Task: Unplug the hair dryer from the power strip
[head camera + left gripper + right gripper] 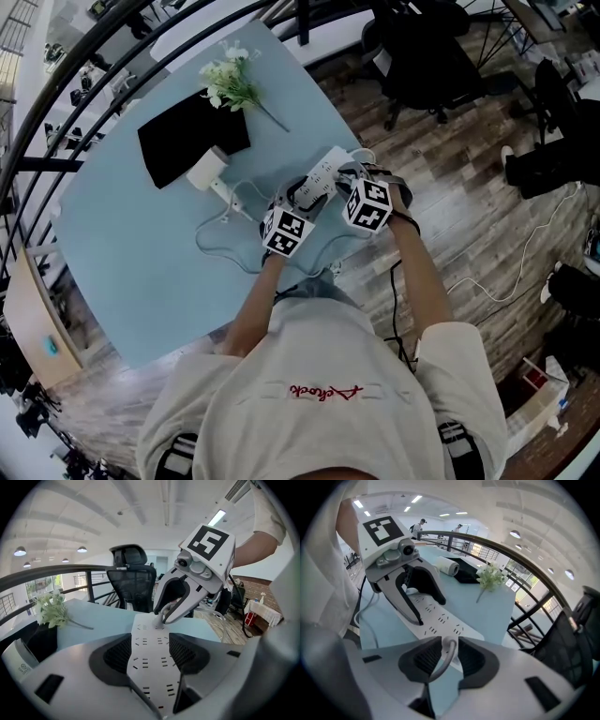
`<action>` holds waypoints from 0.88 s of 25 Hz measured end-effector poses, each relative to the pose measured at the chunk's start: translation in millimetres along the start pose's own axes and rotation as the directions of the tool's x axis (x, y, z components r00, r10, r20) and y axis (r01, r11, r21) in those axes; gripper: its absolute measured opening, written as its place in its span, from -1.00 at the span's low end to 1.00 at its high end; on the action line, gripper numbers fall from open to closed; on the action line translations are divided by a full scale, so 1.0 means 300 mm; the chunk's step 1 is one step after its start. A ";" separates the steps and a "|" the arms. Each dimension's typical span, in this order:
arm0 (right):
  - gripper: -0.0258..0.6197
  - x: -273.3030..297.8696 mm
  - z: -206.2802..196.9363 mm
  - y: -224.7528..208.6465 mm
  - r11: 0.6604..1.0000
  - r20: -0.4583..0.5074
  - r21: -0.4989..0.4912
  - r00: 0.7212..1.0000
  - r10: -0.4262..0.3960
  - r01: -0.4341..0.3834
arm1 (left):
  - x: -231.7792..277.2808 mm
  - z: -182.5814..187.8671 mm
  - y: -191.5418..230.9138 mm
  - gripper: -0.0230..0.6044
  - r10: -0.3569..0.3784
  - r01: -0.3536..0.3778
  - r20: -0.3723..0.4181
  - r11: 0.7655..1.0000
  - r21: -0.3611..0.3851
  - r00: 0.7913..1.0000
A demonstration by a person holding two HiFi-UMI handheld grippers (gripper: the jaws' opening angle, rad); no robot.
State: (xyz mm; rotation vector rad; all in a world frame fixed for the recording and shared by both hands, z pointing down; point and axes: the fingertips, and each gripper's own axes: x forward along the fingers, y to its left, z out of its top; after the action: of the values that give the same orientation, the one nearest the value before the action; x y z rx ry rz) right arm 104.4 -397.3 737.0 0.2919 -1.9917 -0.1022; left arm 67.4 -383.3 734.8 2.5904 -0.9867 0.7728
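Observation:
A white power strip (pixel 326 169) lies near the edge of the light blue table (pixel 141 272). My left gripper (pixel 151 648) is shut on the strip (pixel 145 630), one pad against each long side. At the strip's far end stands the hair dryer's plug (pixel 158 619). My right gripper (pixel 444 656) comes down on it from above and is shut on the plug (pixel 449 645), whose white cable curls down between the pads. The white hair dryer (pixel 208 171) rests at the edge of a black cloth (pixel 187 136). Its cable (pixel 225 225) loops over the table toward the strip.
A bunch of white artificial flowers (pixel 230 84) lies beyond the black cloth. A black office chair (pixel 133 581) and a dark railing (pixel 525 562) stand past the table's far edge. Wooden floor (pixel 469 216) with loose cables lies to the right.

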 end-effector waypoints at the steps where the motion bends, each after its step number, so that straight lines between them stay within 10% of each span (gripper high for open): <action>1: -0.58 0.003 0.001 -0.002 1.000 -0.003 0.000 1.000 0.000 0.000 | 0.002 0.000 0.000 -0.18 0.000 0.000 0.000 1.000 0.000 1.000; 22: -0.73 -0.006 0.003 -0.006 1.000 -0.039 -0.001 0.999 0.026 -0.026 | 0.042 -0.037 -0.018 -0.18 0.009 0.001 -0.155 0.998 0.061 0.988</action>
State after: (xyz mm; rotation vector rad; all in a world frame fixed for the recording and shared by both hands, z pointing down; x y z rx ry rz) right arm 104.6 -398.6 734.8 0.2651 -1.9558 -0.0814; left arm 74.5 -381.5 750.8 2.5329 -0.9361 1.0039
